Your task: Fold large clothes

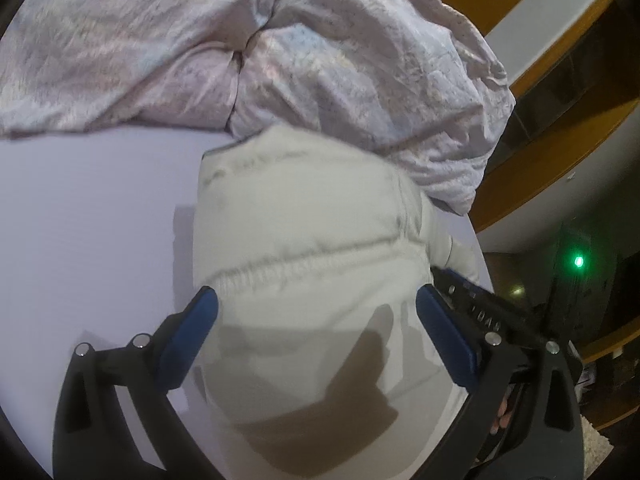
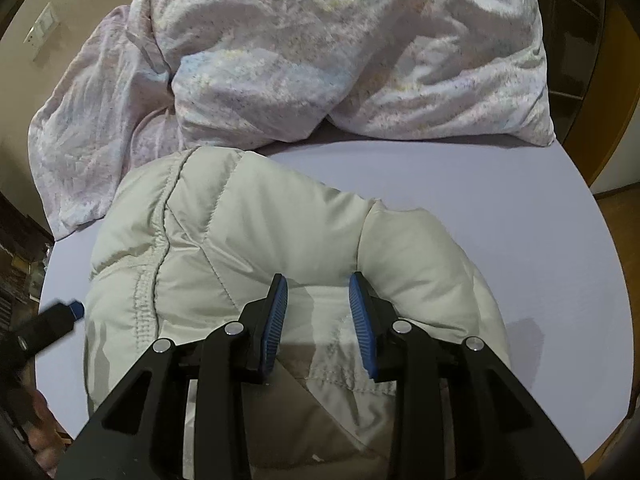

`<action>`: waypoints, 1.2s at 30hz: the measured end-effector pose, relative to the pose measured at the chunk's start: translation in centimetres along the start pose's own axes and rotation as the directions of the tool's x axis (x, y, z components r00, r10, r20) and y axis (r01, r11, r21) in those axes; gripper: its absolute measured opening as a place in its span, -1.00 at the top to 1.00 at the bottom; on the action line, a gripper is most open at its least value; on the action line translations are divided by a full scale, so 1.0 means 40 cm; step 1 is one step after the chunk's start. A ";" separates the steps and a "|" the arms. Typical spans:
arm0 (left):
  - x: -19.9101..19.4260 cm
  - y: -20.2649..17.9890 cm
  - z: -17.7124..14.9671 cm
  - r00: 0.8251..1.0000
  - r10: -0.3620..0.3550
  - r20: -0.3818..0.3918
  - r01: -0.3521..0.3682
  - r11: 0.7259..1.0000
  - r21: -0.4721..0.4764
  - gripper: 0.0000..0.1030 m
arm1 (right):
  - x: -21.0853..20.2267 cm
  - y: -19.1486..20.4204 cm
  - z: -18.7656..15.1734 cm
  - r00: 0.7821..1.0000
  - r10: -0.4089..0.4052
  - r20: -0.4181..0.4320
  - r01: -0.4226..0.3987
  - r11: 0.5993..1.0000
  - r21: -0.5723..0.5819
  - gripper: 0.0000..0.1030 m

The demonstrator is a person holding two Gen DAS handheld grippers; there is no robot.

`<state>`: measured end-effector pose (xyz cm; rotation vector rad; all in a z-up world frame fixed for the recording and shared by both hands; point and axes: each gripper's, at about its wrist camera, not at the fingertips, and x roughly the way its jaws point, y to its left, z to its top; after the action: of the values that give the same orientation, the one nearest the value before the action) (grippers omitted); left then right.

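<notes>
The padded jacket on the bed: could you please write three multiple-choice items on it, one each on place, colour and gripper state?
1. What lies just beyond the padded jacket?
A. a crumpled floral duvet
B. a laptop
C. a row of shoes

2. What colour are the pads on the gripper fingers?
A. red
B. blue
C. yellow

3. How does the left gripper stand?
A. clamped on the duvet
B. open, fingers astride the jacket
C. out of view

Answers: 1 A, the duvet lies bunched behind the jacket on the lilac sheet. 2 B, both pairs show blue. 3 B, a wide gap separates its fingers.
</notes>
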<state>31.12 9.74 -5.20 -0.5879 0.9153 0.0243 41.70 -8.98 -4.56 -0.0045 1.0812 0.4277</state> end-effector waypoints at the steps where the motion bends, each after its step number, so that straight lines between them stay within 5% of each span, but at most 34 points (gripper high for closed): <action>1: 0.001 -0.009 0.006 1.000 0.012 0.010 -0.012 1.000 0.020 -0.91 | 0.002 -0.002 -0.001 1.000 0.001 -0.002 -0.001 1.000 0.000 0.35; 14: 0.089 -0.074 -0.004 0.985 0.159 0.064 -0.169 0.968 0.188 -0.92 | 0.024 -0.018 -0.016 1.000 0.014 0.008 -0.014 1.000 -0.008 0.35; 36: 0.172 -0.056 -0.041 0.968 0.230 0.099 -0.247 0.941 0.230 -0.97 | 0.053 -0.024 -0.027 0.998 0.011 0.065 -0.010 1.000 -0.018 0.34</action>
<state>34.74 5.52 -10.08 -0.2458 0.9011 0.1498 41.94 -9.39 -7.11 -0.0005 1.0135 0.4444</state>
